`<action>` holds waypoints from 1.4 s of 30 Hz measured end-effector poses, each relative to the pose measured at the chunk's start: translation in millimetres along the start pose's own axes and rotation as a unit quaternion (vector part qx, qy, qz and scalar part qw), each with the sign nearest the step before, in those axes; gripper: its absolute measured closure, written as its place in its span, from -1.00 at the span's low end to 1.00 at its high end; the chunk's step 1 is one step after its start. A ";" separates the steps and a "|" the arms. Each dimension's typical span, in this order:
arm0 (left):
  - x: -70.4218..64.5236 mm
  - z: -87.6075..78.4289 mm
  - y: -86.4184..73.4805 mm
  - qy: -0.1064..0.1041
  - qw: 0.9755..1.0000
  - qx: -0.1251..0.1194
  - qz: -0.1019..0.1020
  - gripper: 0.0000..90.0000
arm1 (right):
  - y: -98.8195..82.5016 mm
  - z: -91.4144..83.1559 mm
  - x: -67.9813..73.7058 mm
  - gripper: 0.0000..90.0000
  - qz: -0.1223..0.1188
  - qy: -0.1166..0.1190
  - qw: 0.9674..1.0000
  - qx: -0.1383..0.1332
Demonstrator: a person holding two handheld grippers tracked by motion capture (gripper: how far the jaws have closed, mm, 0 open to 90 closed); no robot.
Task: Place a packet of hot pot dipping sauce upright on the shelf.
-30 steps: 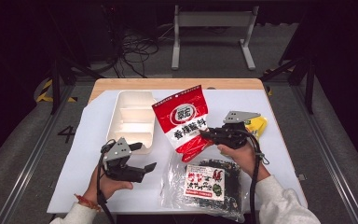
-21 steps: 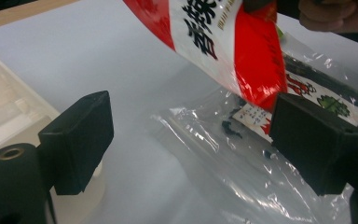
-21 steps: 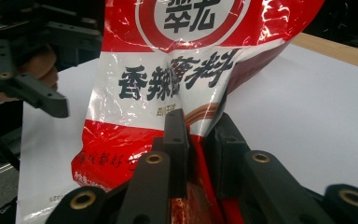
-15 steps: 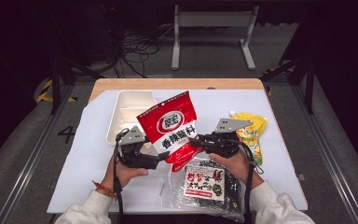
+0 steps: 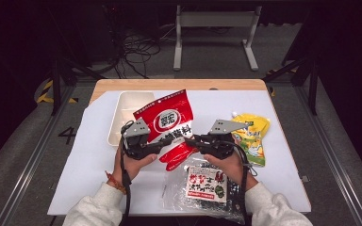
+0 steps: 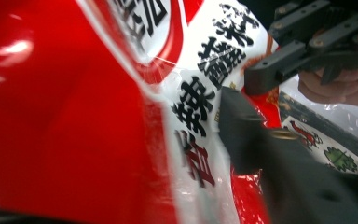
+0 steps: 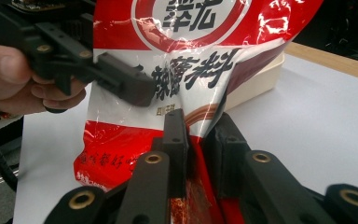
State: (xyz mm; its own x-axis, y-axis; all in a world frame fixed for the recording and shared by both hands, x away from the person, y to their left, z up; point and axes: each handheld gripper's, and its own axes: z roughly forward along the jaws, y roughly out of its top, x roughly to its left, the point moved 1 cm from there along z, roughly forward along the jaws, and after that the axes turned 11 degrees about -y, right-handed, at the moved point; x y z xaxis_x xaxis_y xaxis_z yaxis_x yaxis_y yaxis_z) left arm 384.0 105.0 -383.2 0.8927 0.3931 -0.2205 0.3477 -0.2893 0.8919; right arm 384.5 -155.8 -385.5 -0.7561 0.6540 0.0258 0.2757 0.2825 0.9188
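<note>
A red and white snack bag (image 5: pixel 167 120) is held tilted above the table between both grippers. My right gripper (image 5: pixel 191 141) is shut on its lower right corner; in the right gripper view the jaws (image 7: pixel 198 135) pinch the red bottom edge. My left gripper (image 5: pixel 162 145) has just been closing and now grips the bag's lower left side. In the left gripper view the bag (image 6: pixel 74 116) hides one jaw, and the other finger (image 6: pixel 242 126) lies against its front.
A white tray (image 5: pixel 122 108) stands behind the bag at the left. A yellow pouch (image 5: pixel 252 134) lies at the right. A clear bag holding a dark printed packet (image 5: pixel 206 183) lies at the front edge of the white table mat (image 5: pixel 85 160).
The left gripper moved right from the front left of the table to the bag and closed on it. The right gripper carried the bag leftward, toward the person.
</note>
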 end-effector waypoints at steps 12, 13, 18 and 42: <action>2.7 -8.7 30.7 -0.010 0.999 0.000 0.048 1.00 | 7.3 -4.5 2.7 0.39 -0.009 -0.020 1.000 -0.005; 2.7 -8.7 30.7 -0.010 0.999 0.000 0.048 1.00 | 7.3 -4.5 2.7 0.39 -0.009 -0.020 1.000 -0.005; 9.3 -21.6 47.2 -0.005 0.998 -0.003 0.065 1.00 | 5.9 -11.6 -0.3 0.12 -0.001 -0.025 1.000 0.000; 97.7 -66.8 83.1 0.044 0.994 -0.005 0.096 1.00 | -58.3 -116.0 -29.1 -0.25 0.056 -0.107 0.992 0.025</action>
State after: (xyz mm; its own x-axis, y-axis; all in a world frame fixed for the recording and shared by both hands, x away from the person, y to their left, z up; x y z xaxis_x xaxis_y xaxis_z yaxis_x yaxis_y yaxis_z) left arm 480.9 177.7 -304.3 0.9132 0.4075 -0.0109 0.1705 -0.3577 0.9181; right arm 321.5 -272.7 -394.2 -0.5765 0.8163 0.0371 0.3847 0.2310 0.8937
